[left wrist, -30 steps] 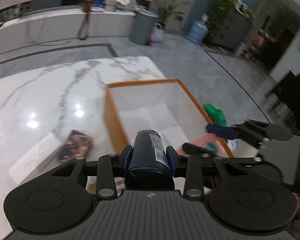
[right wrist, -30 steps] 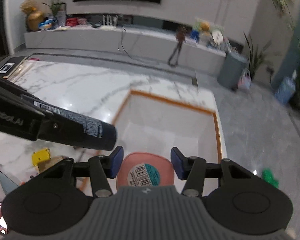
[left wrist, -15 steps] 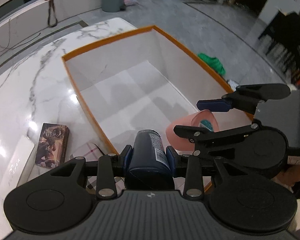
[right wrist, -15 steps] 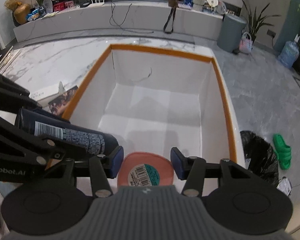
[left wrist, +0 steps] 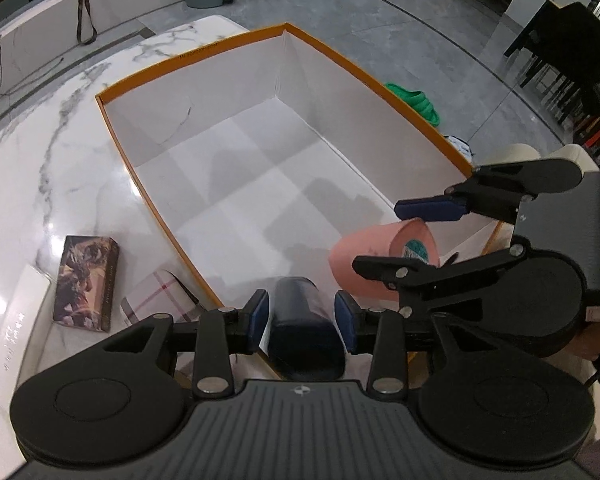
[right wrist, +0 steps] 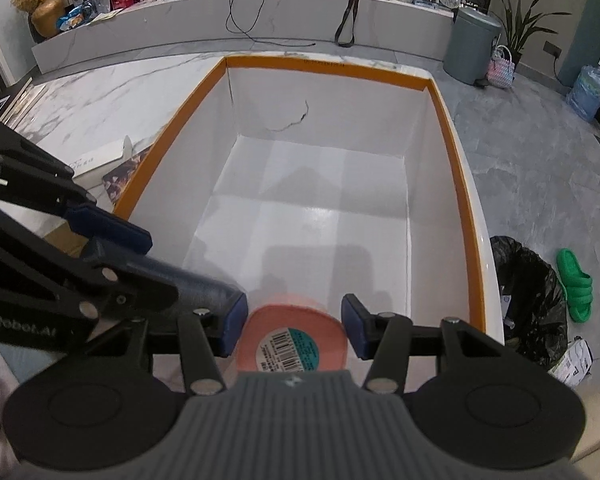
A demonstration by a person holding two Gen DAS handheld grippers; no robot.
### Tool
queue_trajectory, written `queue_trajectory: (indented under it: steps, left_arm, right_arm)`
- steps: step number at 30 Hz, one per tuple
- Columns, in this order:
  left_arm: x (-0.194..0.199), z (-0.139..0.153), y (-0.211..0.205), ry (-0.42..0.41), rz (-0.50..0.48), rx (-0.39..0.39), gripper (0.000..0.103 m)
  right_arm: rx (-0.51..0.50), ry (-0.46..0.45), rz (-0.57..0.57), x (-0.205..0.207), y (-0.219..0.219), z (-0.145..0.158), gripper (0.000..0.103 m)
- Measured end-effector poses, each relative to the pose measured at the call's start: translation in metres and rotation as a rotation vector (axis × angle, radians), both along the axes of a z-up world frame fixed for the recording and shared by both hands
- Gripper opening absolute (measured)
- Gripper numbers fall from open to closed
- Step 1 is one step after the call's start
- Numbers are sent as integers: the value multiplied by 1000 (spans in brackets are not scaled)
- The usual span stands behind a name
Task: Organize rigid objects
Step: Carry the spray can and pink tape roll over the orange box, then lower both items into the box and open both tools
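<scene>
A big white box with an orange rim [left wrist: 240,184] [right wrist: 332,108] stands on the marble table. My left gripper [left wrist: 302,320] hangs over its near corner. Its jaws are opening, and the dark blue can [left wrist: 304,320] sits between the pads with a thin gap at each side. In the right wrist view the same can [right wrist: 192,280] slants down into the box from the left gripper's fingers [right wrist: 108,228]. My right gripper [right wrist: 294,328] [left wrist: 404,240] is shut on a pink cup [right wrist: 288,316] [left wrist: 364,256] with a barcode label, low inside the box's near end.
Left of the box lie a book with a painted cover [left wrist: 86,280], a flat white carton [left wrist: 16,320] and a plaid item [left wrist: 156,296]. On the floor to the right are a green slipper [right wrist: 576,284] and a black bin bag [right wrist: 532,292].
Both grippers have come down and tipped toward the box's near end. The left pads, tight on the blue can before, now stand slightly off it. The right grip on the pink cup is unchanged.
</scene>
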State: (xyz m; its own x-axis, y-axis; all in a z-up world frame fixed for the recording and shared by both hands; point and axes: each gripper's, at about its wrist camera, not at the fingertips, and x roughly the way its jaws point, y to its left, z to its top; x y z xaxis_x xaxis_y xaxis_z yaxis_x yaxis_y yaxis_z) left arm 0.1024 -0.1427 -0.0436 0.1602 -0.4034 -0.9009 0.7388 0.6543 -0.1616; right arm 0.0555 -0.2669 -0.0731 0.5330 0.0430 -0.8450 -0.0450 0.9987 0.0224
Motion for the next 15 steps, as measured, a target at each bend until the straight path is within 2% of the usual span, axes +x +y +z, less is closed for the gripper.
queue_trajectory:
  steps: [5,7,12,15]
  left_arm:
    - [0,5,6,24,21,-29,48]
    - [0,10,10,25,24,-47,52]
    - [3,22,20,5,68,-81,54]
    - [6,25,27,-7,113,-76,54]
  right_arm:
    - [17,47,-6,-1,2,-1,54]
    - [26,62,-15,-1,1,-2,56]
    - [100,125,-61,3,-3,-9,59]
    - [156,149,-80,4,-2,-13,61]
